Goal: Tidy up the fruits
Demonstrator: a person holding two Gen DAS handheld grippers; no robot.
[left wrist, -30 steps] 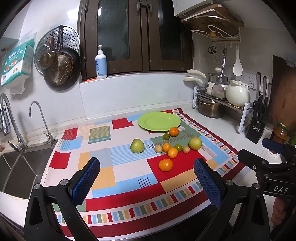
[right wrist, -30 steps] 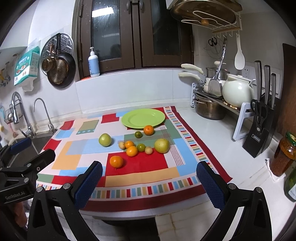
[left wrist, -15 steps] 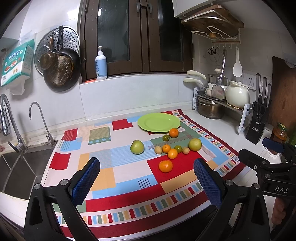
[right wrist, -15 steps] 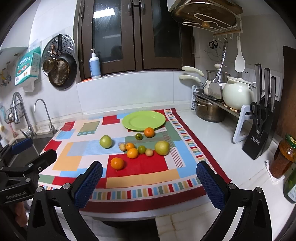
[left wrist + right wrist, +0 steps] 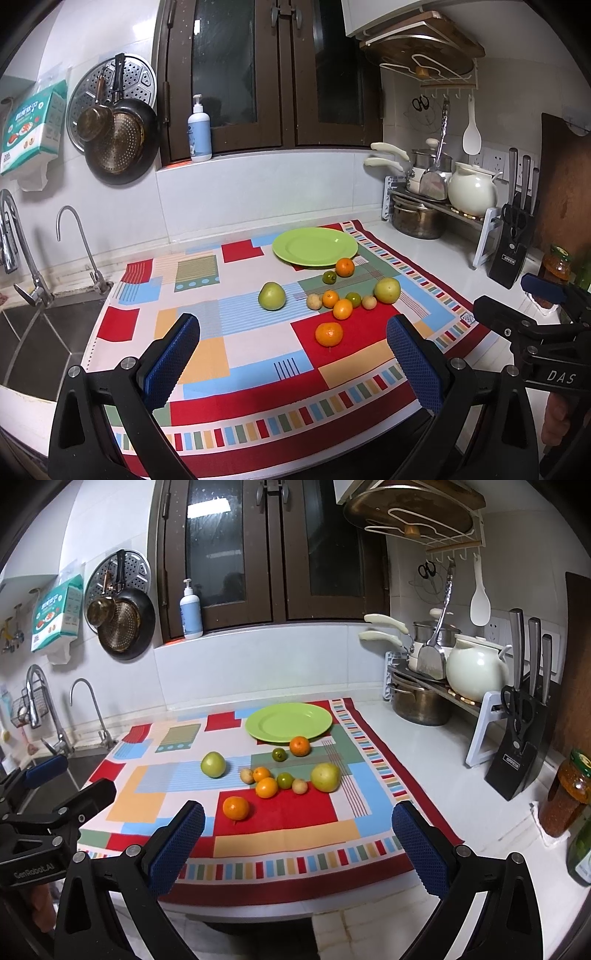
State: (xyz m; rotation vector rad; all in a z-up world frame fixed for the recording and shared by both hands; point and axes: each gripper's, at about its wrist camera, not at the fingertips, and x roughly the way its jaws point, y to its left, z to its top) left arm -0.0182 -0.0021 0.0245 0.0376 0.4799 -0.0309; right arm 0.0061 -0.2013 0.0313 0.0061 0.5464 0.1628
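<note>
Left wrist view: we are holding the left gripper (image 5: 291,350) spread wide and empty over the near edge of the cloth (image 5: 207,354). Fruits are lying loose on the cloth, none on the green plate (image 5: 315,245) behind them. Nearest is an orange (image 5: 328,334), sitting alone; past it a cluster of small citrus (image 5: 342,308) is touching or nearly touching. A green pear (image 5: 272,296) is sitting apart to the left, and a second large fruit (image 5: 387,290) to the right. At the right edge we are seeing the right gripper (image 5: 532,317) side-on, also released, with a bit of a hand below it.

Right wrist view: we are seeing the right gripper (image 5: 297,834) from behind, jaws apart, nothing between them. The same orange (image 5: 236,808) is lying just ahead of its left pad (image 5: 177,849). This view adds jars (image 5: 567,797) at far right and the left gripper (image 5: 55,786) at far left.

Handling, as we are judging it: the fruits look light, round and firm, so they are likely to roll. We are favouring a pinch across the widest part, with moderate squeeze to avoid bruising.
</note>
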